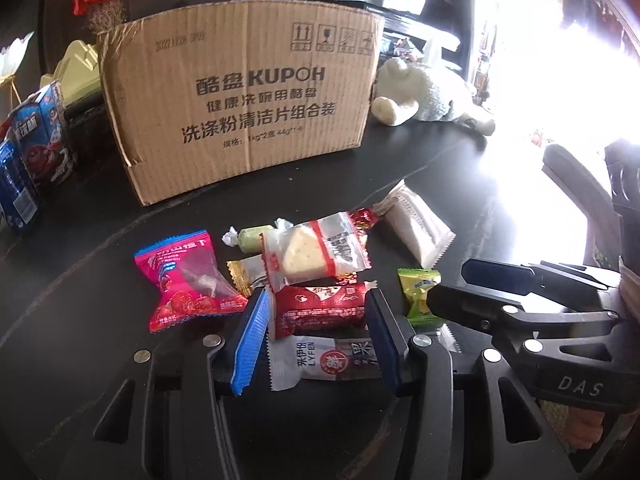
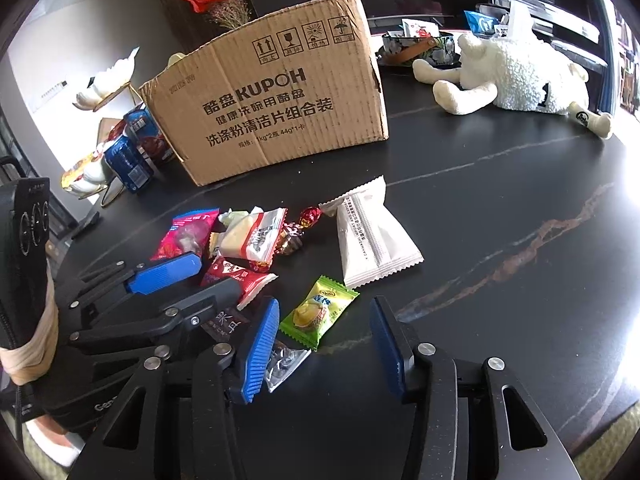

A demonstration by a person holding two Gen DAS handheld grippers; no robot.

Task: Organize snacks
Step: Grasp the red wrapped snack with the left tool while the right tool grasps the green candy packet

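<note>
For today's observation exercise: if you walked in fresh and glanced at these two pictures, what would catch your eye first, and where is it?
The big cardboard box printed KUPOH stands at the back of the dark table, dominating both views. In front of it lies a bright scatter of wrapped snacks, with the red packet between the left gripper fingers and the green packet ahead of the right gripper. A white plush toy sprawls to the box's right.
</note>
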